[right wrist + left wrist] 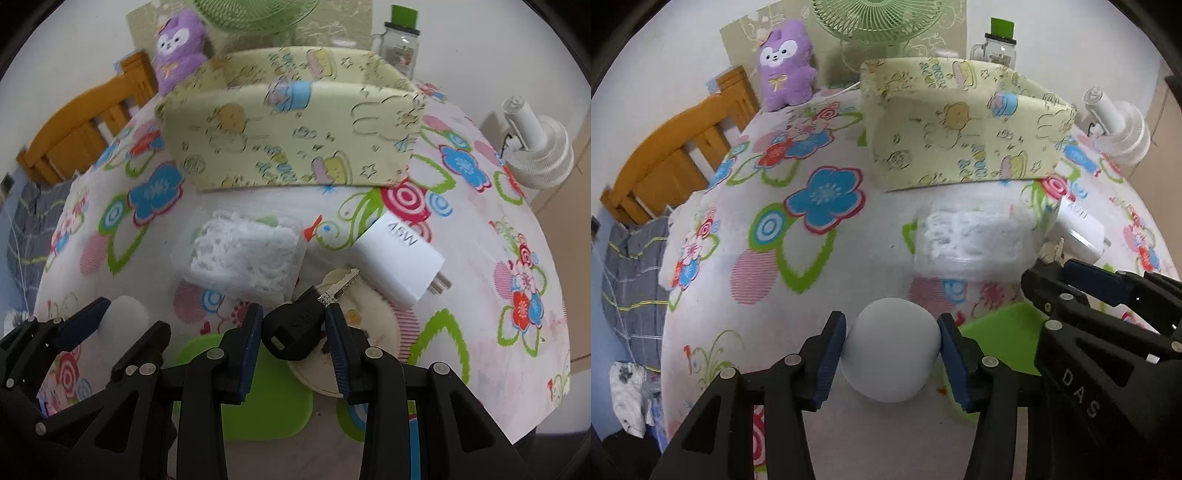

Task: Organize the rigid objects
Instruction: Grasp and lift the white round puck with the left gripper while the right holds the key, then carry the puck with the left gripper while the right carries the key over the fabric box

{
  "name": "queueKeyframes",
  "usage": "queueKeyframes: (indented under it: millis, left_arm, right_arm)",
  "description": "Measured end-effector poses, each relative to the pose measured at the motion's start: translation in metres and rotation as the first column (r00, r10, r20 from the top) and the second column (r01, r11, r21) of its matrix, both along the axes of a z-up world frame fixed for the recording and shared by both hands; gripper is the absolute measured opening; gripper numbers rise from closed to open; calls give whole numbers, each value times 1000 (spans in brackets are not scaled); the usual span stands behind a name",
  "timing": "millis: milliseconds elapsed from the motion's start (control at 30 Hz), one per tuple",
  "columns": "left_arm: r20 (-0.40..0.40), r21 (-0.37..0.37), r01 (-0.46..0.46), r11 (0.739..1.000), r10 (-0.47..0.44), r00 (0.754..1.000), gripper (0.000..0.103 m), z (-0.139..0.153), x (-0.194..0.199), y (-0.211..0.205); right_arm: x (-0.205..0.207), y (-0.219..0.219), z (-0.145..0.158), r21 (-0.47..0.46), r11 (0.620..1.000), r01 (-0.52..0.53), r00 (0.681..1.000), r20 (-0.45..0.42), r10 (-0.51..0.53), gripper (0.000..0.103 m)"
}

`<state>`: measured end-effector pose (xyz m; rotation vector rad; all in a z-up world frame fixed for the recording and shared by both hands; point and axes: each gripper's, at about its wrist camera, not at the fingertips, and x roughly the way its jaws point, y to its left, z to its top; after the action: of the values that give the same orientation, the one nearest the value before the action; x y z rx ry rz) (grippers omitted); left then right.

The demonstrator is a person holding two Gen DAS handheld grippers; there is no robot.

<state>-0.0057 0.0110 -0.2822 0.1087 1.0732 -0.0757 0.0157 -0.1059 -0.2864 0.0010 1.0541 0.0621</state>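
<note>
My left gripper (pixel 892 349) is shut on a white ball (pixel 892 350), held just above the flowered tablecloth. It also shows at the lower left of the right wrist view (pixel 114 317). My right gripper (pixel 295 332) is shut on a key with a black head (pixel 291 330), its metal blade (pixel 341 284) pointing up and right. The right gripper also shows at the right of the left wrist view (pixel 1056 273). A yellow-green patterned box (pixel 291 147) stands open at the back of the table (pixel 827 295).
A clear plastic tub of white picks (pixel 243 254), a white 45W charger (pixel 402 258), a green square (pixel 266 391) and a round cream coaster (pixel 373 317) lie near the grippers. Behind the box are a purple plush (pixel 786 66), green fan, jar (pixel 400 48) and white fan (pixel 535 147).
</note>
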Motion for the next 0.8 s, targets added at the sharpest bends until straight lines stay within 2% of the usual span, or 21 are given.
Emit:
queueKeyframes:
  millis: [800]
  left_arm:
    - [94, -90, 33, 995, -24, 995, 52, 60, 29, -3]
  right_arm:
    - [11, -1, 76, 0, 999, 52, 987, 153, -51, 38]
